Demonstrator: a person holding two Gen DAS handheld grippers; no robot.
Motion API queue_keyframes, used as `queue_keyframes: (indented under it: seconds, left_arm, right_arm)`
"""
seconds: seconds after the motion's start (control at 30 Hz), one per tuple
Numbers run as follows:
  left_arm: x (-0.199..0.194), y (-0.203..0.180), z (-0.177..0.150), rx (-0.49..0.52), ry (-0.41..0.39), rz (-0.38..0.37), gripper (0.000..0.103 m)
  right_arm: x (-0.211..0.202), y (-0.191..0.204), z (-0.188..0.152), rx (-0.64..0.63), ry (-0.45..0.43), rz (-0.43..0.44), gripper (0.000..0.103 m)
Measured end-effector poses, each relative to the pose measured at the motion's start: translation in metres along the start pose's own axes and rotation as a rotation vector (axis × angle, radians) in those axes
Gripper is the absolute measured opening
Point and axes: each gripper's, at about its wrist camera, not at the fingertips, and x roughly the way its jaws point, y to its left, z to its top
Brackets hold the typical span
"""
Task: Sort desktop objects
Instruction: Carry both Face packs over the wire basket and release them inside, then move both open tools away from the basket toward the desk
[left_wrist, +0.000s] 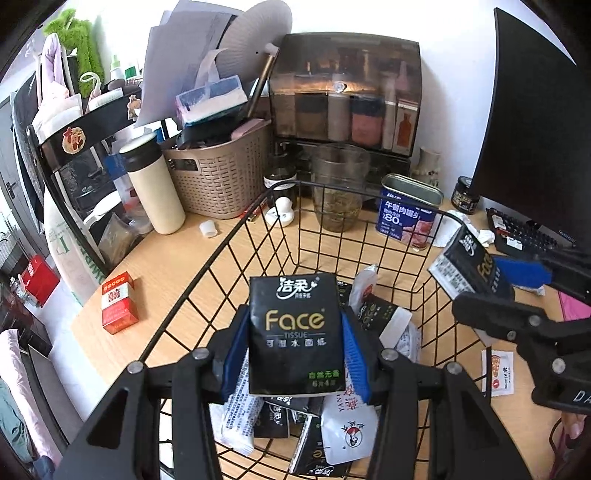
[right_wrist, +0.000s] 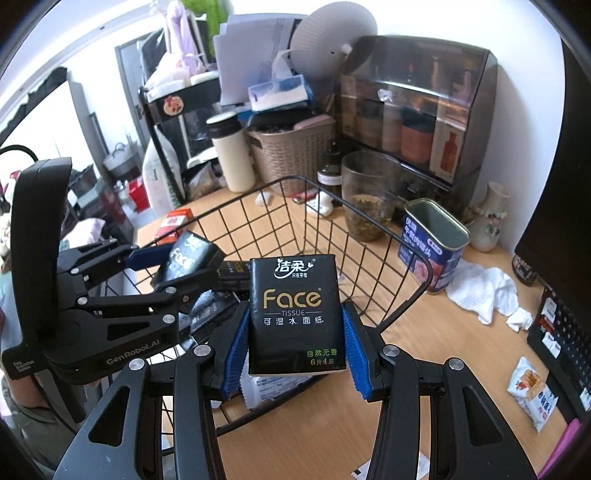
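A wooden desk (left_wrist: 155, 295) is seen crowded with things, and the black wire basket (left_wrist: 236, 236) standing on it is taken here as the landmark. Beyond the basket's far rim, against the wall, a smoked-plastic storage cabinet (left_wrist: 345, 88) is set, and to the far left of the basket a woven beige basket (left_wrist: 218, 181) full of papers and a tissue box is placed, with a cream flask (left_wrist: 155, 188) just beside it. A dark monitor (left_wrist: 532, 122) is seen to the right of the wire basket, well apart from it. Just behind the basket's far rim a glass jar (left_wrist: 338, 184) and an opened blue luncheon-meat tin (left_wrist: 408, 210) are stood, and crumpled white tissue (right_wrist: 480, 291) is left on the desk to the right of the tin. A red box (left_wrist: 119, 302) is laid on the desk to the left of the basket. Inside the basket several black tissue packs and white sachets (left_wrist: 347, 432) are piled. The left gripper (left_wrist: 295, 350) is held above the basket's near part, its blue pads pressed on the two sides of a black Face tissue pack (left_wrist: 295, 332). The right gripper (right_wrist: 295, 339) is held over the basket's near right corner, partly closed on a second Face tissue pack (right_wrist: 293, 314), gripped the same way between its pads.
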Motion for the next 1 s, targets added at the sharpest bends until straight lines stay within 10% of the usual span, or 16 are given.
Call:
queue_keyframes:
  seconds: [0.17, 1.0]
  left_arm:
    - [-0.009, 0.005, 0.001, -0.034, -0.042, -0.032, 0.074]
    - [-0.043, -0.022, 0.002, 0.009, -0.087, -0.078, 0.075]
  right_arm:
    - [-0.004, 0.000, 0.001, 0.009, -0.026, 0.002, 0.056]
    - [-0.045, -0.022, 0.001, 0.054, -0.071, -0.037, 0.056]
